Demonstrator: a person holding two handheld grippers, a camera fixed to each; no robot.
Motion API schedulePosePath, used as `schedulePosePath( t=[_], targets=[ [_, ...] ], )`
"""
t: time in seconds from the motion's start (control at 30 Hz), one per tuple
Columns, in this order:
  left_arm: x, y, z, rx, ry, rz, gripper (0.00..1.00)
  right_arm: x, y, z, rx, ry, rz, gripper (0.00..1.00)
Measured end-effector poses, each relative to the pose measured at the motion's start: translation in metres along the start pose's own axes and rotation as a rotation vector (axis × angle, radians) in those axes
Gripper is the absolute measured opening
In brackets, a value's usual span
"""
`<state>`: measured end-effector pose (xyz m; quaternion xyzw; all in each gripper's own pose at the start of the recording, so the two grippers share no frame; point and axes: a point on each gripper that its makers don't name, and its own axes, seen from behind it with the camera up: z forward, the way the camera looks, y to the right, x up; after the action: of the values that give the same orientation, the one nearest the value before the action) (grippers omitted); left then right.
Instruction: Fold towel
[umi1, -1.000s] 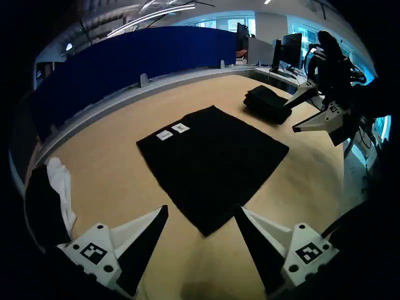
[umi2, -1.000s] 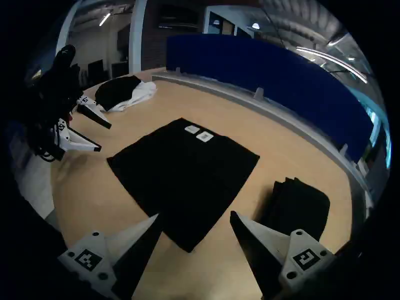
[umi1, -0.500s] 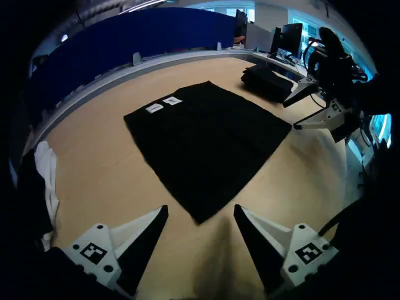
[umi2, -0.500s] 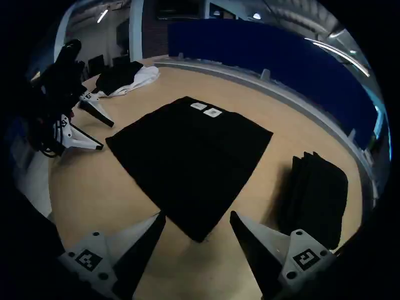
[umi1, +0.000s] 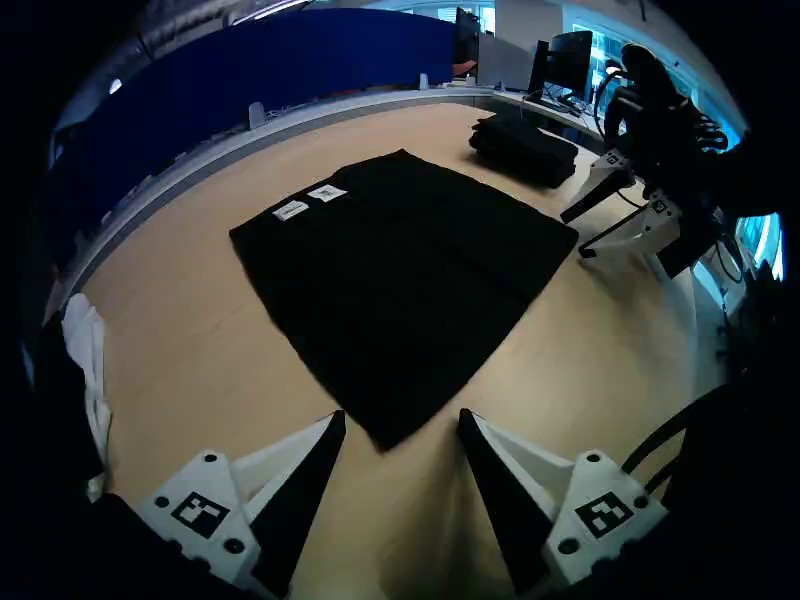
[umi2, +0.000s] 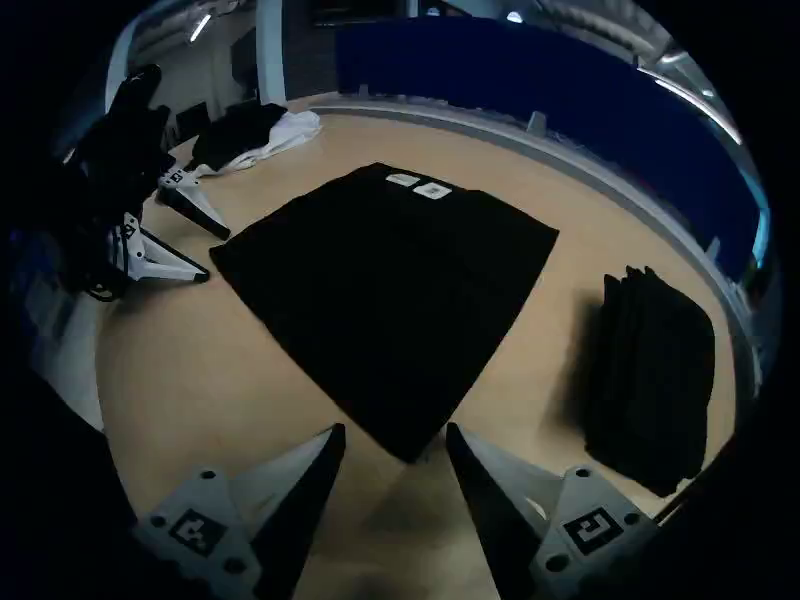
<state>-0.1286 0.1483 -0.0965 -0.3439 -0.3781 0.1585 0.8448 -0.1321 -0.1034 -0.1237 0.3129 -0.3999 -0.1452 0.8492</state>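
A black towel (umi1: 400, 270) lies flat on the wooden table (umi1: 200, 340), with two white labels (umi1: 308, 201) near its far edge. My left gripper (umi1: 398, 455) is open, its fingertips on either side of the towel's near corner and just short of it. In the right gripper view the same towel (umi2: 390, 270) spreads ahead, and my right gripper (umi2: 393, 455) is open around another corner. The right gripper (umi1: 600, 215) also appears far right in the left gripper view; the left gripper (umi2: 185, 235) appears at the left in the right gripper view.
A stack of folded black towels (umi2: 650, 370) sits right of the flat one, also seen as a dark stack (umi1: 525, 150) at the back. A heap of black and white cloth (umi2: 255, 140) lies at the far left. A blue partition (umi1: 250, 90) borders the table.
Both grippers have come lower and closer to the towel's corners. Their fingers stand slightly narrower than before.
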Motion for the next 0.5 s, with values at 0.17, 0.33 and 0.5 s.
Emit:
schedulePosePath(
  t=[0.17,0.33,0.5],
  targets=[
    [-0.0001,0.0015,-0.0018,-0.002,0.001,0.005,0.77,-0.0026,0.0006,0.0012,-0.005,0.009,0.018,0.63],
    [0.0007,0.0064,-0.0023,-0.011,-0.003,0.023,0.62,-0.0033,0.0037,0.0010,-0.013,0.010,0.034,0.48],
    [0.0014,0.0101,-0.0014,-0.010,-0.008,0.025,0.53,-0.0034,0.0066,0.0002,-0.016,0.008,0.043,0.40]
  ],
)
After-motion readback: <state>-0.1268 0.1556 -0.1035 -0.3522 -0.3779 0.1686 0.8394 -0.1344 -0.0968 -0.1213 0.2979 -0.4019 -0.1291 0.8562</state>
